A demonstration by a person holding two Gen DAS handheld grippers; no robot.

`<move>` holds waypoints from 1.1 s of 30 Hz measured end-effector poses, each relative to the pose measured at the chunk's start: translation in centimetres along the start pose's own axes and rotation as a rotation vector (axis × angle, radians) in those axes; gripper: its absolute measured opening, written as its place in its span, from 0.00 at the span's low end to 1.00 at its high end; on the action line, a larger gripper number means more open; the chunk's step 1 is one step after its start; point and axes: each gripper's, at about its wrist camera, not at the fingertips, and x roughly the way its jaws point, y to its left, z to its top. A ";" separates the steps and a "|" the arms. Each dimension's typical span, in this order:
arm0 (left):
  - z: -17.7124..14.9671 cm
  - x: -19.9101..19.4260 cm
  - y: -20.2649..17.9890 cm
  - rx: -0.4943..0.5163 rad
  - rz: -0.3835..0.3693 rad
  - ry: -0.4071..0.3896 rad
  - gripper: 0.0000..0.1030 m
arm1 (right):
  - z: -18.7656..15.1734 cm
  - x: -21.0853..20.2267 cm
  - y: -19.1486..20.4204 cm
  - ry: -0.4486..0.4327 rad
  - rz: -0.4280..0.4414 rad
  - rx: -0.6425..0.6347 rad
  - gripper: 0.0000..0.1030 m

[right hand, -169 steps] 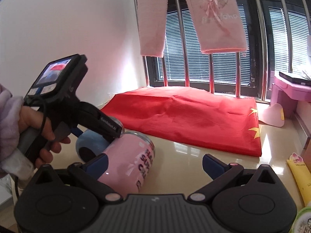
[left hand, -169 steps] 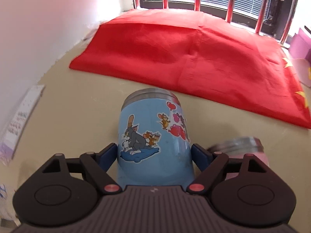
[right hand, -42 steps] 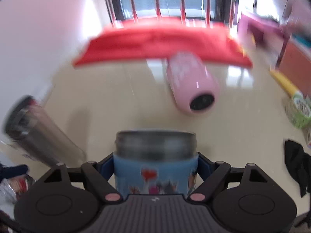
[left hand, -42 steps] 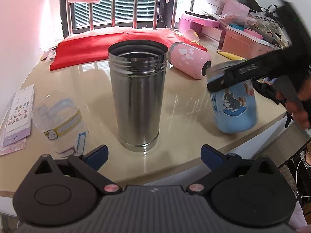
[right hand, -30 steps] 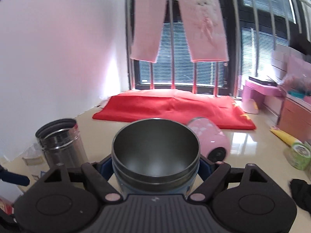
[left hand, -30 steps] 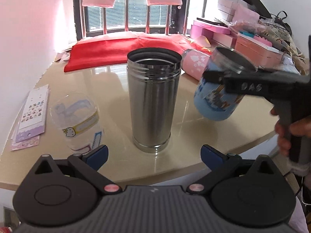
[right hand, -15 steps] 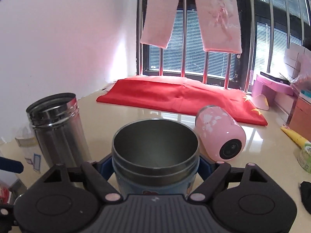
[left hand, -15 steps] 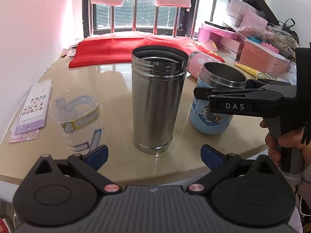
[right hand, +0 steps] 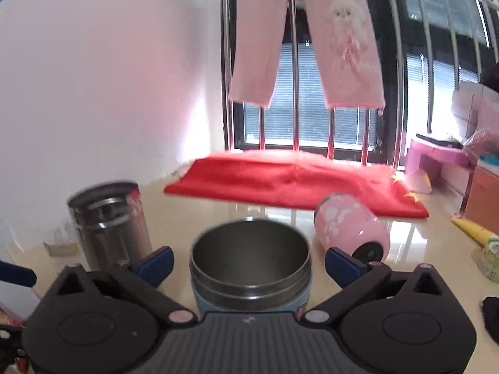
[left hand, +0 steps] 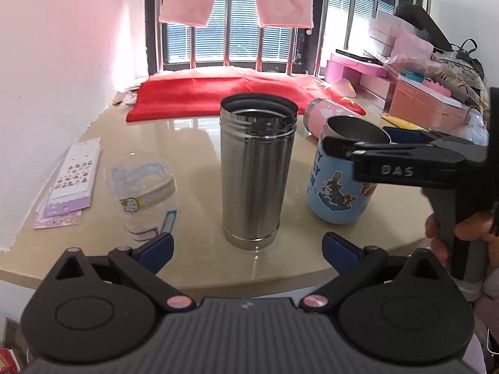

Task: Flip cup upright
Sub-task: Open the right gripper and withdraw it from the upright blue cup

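left wrist view: blue cup (left hand: 338, 184) stands upright right of the steel flask (left hand: 256, 171); left gripper (left hand: 246, 244) gapes empty. right wrist view: right gripper (right hand: 249, 260) wide, released; pink cup (right hand: 352, 229) behind the flask lies unflipped.

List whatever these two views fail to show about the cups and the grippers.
- Blue cartoon cup: in the right wrist view its base and table contact are hidden behind the right gripper body.
- Pink cup lying on its side: in the left wrist view it is mostly hidden by the blue cup and gripper.
- Tall steel cup: blurred in the right wrist view.
- Left gripper: open, holding nothing.
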 end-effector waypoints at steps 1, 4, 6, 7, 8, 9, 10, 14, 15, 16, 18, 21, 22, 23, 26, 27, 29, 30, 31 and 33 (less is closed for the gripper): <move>0.0 -0.3 -0.1 0.000 0.004 -0.008 1.00 | 0.1 -0.5 0.0 -0.010 0.001 0.003 1.00; -0.3 -1.6 -0.5 -0.004 0.007 -0.055 1.00 | 0.4 -2.2 0.0 -0.040 -0.010 0.000 1.00; -0.5 -2.5 -0.9 -0.005 0.010 -0.091 1.00 | 0.6 -3.7 0.1 -0.064 -0.017 0.003 1.00; -0.5 -3.1 -1.1 -0.005 0.013 -0.117 1.00 | 0.6 -4.5 0.1 -0.075 -0.021 0.003 1.00; -0.6 -3.7 -1.3 -0.007 0.016 -0.148 1.00 | 0.7 -5.4 0.1 -0.088 -0.027 0.002 1.00; -0.6 -4.3 -1.6 -0.008 0.020 -0.175 1.00 | 0.6 -6.5 0.2 -0.104 -0.036 -0.001 1.00; -0.7 -4.9 -2.0 -0.007 0.024 -0.205 1.00 | 0.6 -7.7 0.2 -0.121 -0.043 -0.002 1.00; -2.0 -8.2 -3.5 0.007 0.034 -0.351 1.00 | -0.2 -12.7 0.4 -0.177 -0.075 0.007 1.00; -2.4 -8.8 -3.7 0.009 0.031 -0.373 1.00 | -0.7 -14.1 0.5 -0.189 -0.084 0.008 1.00; -2.9 -9.4 -4.0 0.008 0.028 -0.395 1.00 | -1.1 -15.3 0.6 -0.198 -0.090 0.011 1.00; -4.1 -10.5 -4.5 0.005 0.019 -0.432 1.00 | -2.2 -17.6 0.9 -0.205 -0.102 0.011 1.00; -5.8 -11.7 -4.8 -0.008 0.018 -0.471 1.00 | -4.2 -20.5 1.3 -0.219 -0.130 0.006 1.00; -6.4 -11.9 -4.7 -0.012 0.016 -0.483 1.00 | -4.8 -21.3 1.5 -0.222 -0.135 0.007 1.00; -7.0 -12.1 -4.6 -0.018 0.012 -0.491 1.00 | -5.5 -22.0 1.7 -0.224 -0.142 0.011 1.00; -8.6 -12.6 -3.9 -0.059 0.008 -0.495 1.00 | -7.1 -23.2 1.8 -0.208 -0.164 0.027 1.00; -9.0 -12.8 -3.6 -0.078 0.011 -0.502 1.00 | -7.5 -23.4 1.9 -0.209 -0.172 0.026 1.00; -9.3 -12.9 -3.0 -0.096 0.018 -0.506 1.00 | -8.0 -23.6 1.9 -0.214 -0.184 0.021 1.00; -9.3 -13.0 -3.0 -0.096 0.021 -0.512 1.00 | -8.0 -23.6 1.9 -0.214 -0.183 0.023 1.00; -9.4 -13.2 -2.9 -0.094 0.021 -0.518 1.00 | -7.9 -23.7 1.8 -0.217 -0.182 0.024 1.00; -9.4 -13.2 -3.0 -0.085 0.020 -0.523 1.00 | -8.2 -23.8 1.9 -0.217 -0.181 0.021 1.00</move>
